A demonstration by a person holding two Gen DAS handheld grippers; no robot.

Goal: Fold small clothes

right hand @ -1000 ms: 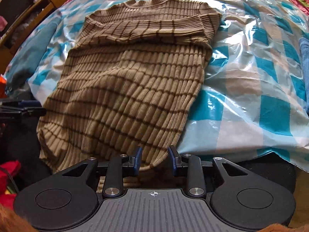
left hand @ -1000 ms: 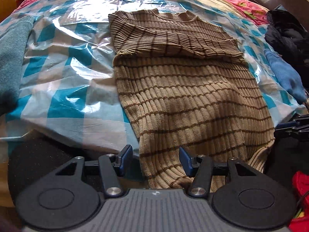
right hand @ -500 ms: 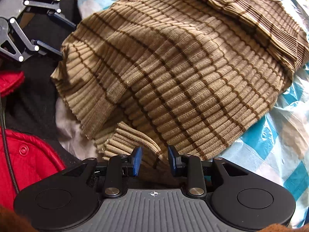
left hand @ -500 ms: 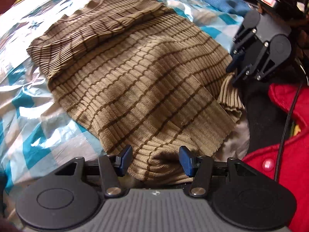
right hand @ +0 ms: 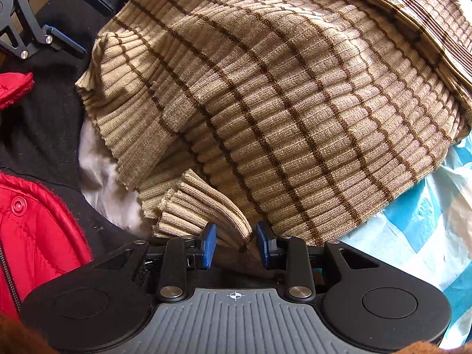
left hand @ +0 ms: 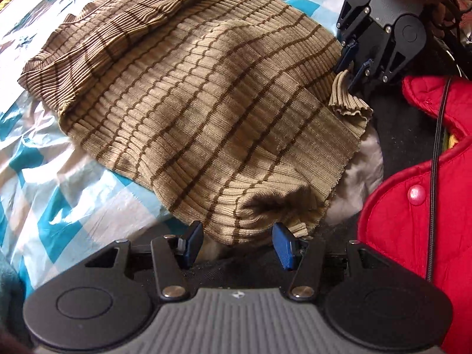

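**Ribbed knit hem: both grabs look marginal**

Tan striped sweater [left hand: 191, 112] fills the centre of both wrist views. It lies on a bed under a blue-checked plastic sheet [left hand: 67, 200], sleeves already folded across the chest, hem hanging off the near edge at the bottom of the frames.

Left claw [left hand: 237, 244]: jaws wide apart, pads not pressing. The bunched hem corner sits between and just beyond the tips, bottom centre of the left view. No grip yet.

Right claw [right hand: 235, 243]: jaws closing, the other hem corner's ribbed flap [right hand: 200, 206] between them. Pads not clearly pressing yet, so I'd call it not gripped.

Risks, as I judge them:
- Right flap is curled and doubled. Closing here may catch only one layer or just the rib edge; then the corner peels out on lift and the fold goes skewed.
- Left corner is a rumpled lump. Closing on it could pinch several layers, so the fold line comes out crooked.
- Plastic sheet is slick. Pulling the hem up toward the collar could drag the whole sweater and undo the sleeve folds.
- Red jacket [left hand: 413, 206] and black cable [left hand: 436, 177] sit just beside the hem at the right of the left view. Either could snag on a claw.
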